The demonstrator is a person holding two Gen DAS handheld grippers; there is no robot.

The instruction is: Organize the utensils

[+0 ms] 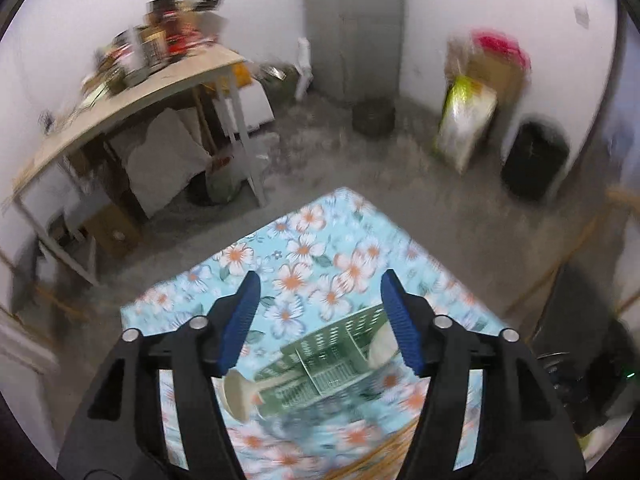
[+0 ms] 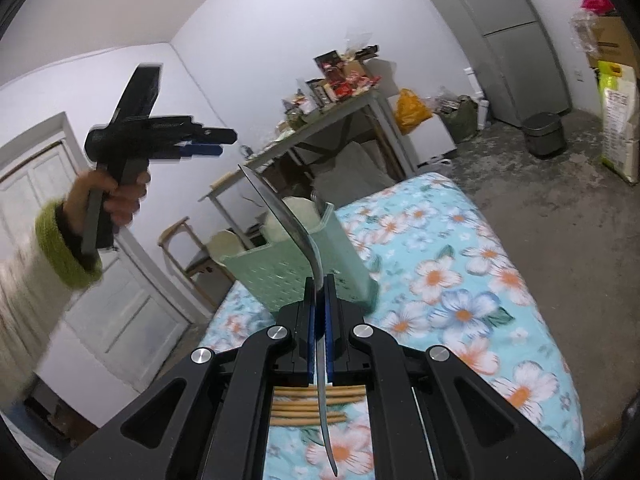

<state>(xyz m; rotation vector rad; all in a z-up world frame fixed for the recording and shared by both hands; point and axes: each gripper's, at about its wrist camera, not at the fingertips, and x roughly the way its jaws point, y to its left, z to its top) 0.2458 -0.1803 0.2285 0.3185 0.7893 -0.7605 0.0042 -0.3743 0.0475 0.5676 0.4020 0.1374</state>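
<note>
Upright green perforated caddy (image 2: pixel 304 268) holds pale spoons (image 2: pixel 280 224); metal utensil (image 2: pixel 288 220) rises before it.

Floral tablecloth (image 2: pixel 460 280), cluttered wooden side table (image 1: pixel 132 98), black bin (image 2: pixel 544 134), white door (image 2: pixel 120 300), perhaps a rice sack (image 1: pixel 464 124).

Motion blur smears the green basket (image 1: pixel 320 364) and cluttered table (image 1: pixel 132 96); the claw's body hides the spoon's (image 2: pixel 288 232) handle

Left gripper (image 1: pixel 320 322) hovering over the floral bench (image 1: pixel 304 248), jaws wide apart.
Below and between them, blurred, a green perforated utensil basket (image 1: pixel 324 364) lies on the cloth; pale spoon-like heads (image 1: pixel 238 394) show at its left and right.
</note>
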